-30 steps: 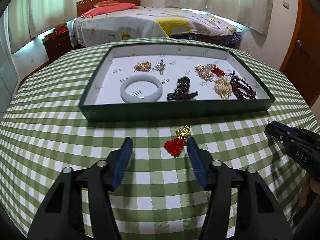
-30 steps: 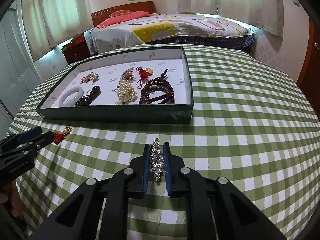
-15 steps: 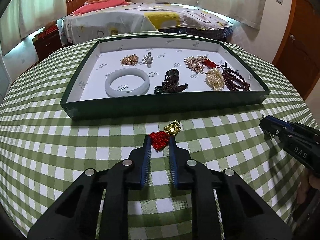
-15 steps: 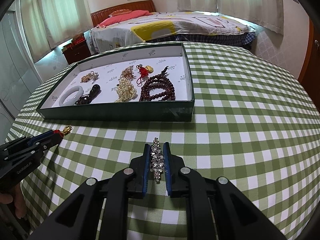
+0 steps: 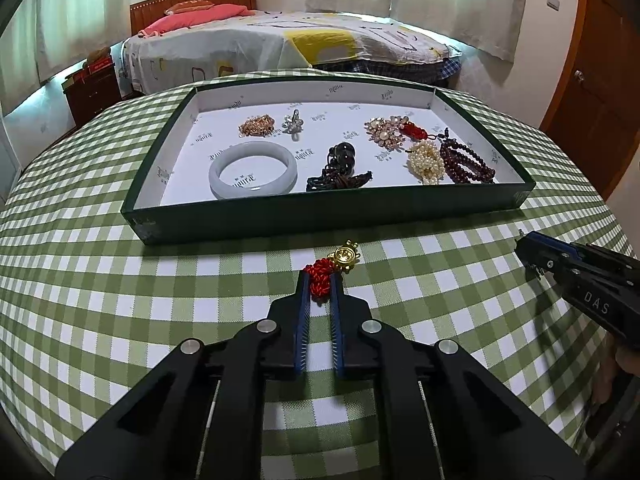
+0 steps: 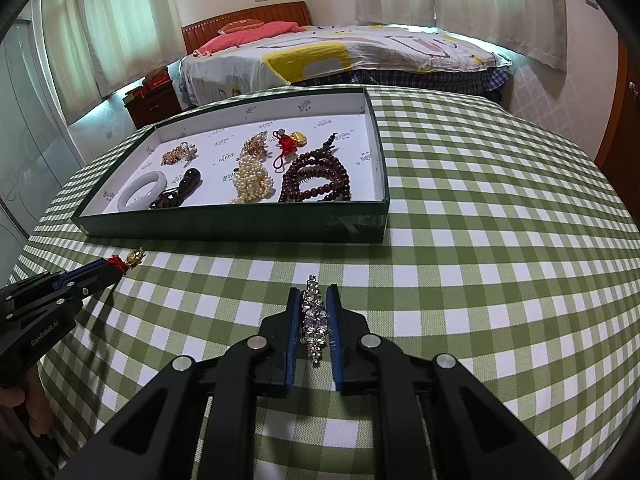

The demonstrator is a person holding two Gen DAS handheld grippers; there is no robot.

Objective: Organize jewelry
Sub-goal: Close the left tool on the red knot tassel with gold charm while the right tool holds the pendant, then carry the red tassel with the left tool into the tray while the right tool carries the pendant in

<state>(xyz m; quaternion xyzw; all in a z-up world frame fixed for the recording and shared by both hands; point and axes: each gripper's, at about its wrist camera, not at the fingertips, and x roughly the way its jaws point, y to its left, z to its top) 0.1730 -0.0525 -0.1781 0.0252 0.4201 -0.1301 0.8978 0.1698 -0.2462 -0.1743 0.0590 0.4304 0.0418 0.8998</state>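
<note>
A red knotted charm with a gold pendant (image 5: 344, 257) lies on the checked cloth just in front of the green tray (image 5: 320, 216). My left gripper (image 5: 319, 280) is closing on its red knot, the blue pads pressing the knot from both sides while the gold pendant sticks out past the tips. The right wrist view shows that gripper (image 6: 116, 268) low at the left with the charm (image 6: 134, 258) at its tip. My right gripper (image 6: 313, 294) is shut on a silver rhinestone piece (image 6: 314, 320), low over the cloth.
The white-lined tray (image 6: 240, 228) holds a pale bangle (image 5: 253, 170), a pearl cluster (image 5: 426, 162), dark red beads (image 5: 466, 162), a dark brown pendant (image 5: 340, 168) and small brooches. A bed (image 5: 280, 44) stands behind the round table and a wooden door (image 5: 592, 80) at the right.
The left jaws have gone from wide apart around the red knot to pressed on it, and the left gripper moved slightly forward. The right gripper stays still with the rhinestone piece.
</note>
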